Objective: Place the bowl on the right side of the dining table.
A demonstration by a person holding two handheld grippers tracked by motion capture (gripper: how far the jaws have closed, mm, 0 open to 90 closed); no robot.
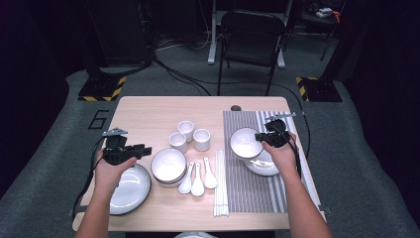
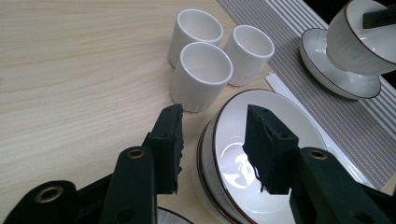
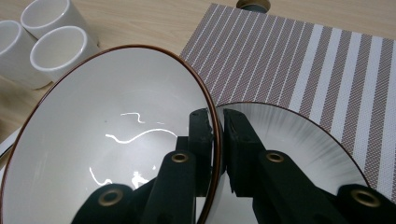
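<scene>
I've got the right gripper [image 3: 215, 140] pinching the bowl [image 3: 107, 140] rim over the plate [image 3: 299, 140]. Left gripper [image 2: 212, 144] hangs open. Next up, I'd say: lower it gently.

My high view: above near table edge, looking forward and down, far. Left gripper view: close, low, faces three white ribbed ceramic cups [image 2: 205, 60]. Right gripper view: very close; same cups upper left of frame [image 3: 42, 39].
</scene>
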